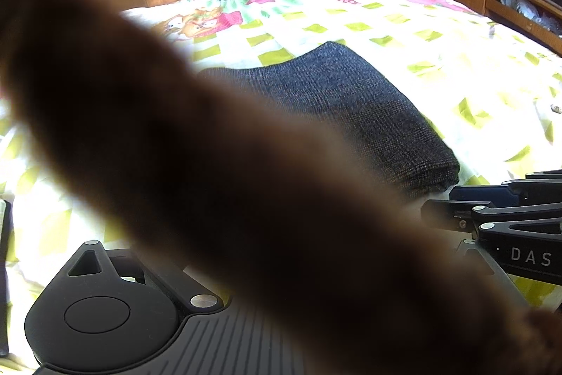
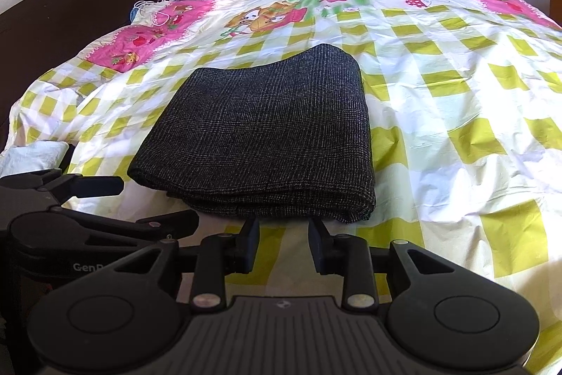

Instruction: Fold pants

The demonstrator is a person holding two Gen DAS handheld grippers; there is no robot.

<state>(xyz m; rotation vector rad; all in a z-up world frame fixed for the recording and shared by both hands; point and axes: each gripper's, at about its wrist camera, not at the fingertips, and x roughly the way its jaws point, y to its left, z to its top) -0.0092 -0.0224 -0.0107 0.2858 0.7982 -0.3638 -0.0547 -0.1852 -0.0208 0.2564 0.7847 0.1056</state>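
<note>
My right gripper [image 2: 283, 236]: its two black fingers stand apart with nothing between them, tips just short of the near edge of the cloth at 12 o'clock.
My left gripper [image 2: 116, 199]: seen from the right wrist at 9 o'clock, its dark fingers reach toward the near left corner of the cloth and appear spread; from its own camera a blurred brown shape [image 1: 210, 164] covers the fingers, so I cannot tell their state for sure, nor whether they touch anything.
Pants: the dark grey woven pants [image 2: 260, 132] lie as a neat folded rectangle on the bed, layered edges facing me, the far end rounded over.
Step in hand: I judge the folding close to done; both tools seem poised at the near edge, gripping nothing.
Next move: if another fold is wanted, I would need to pinch all layers at both near corners and carry them toward 12 o'clock; otherwise only a smoothing press.
Edges: the stacked near edge is thick, so a shallow pinch could miss the lower layers.
Open room: the green-and-white checked bedsheet [image 2: 456, 115] lies bare from 1 to 4 o'clock; the dark wooden headboard [image 2: 63, 9] stands at 10 o'clock, well apart.
</note>
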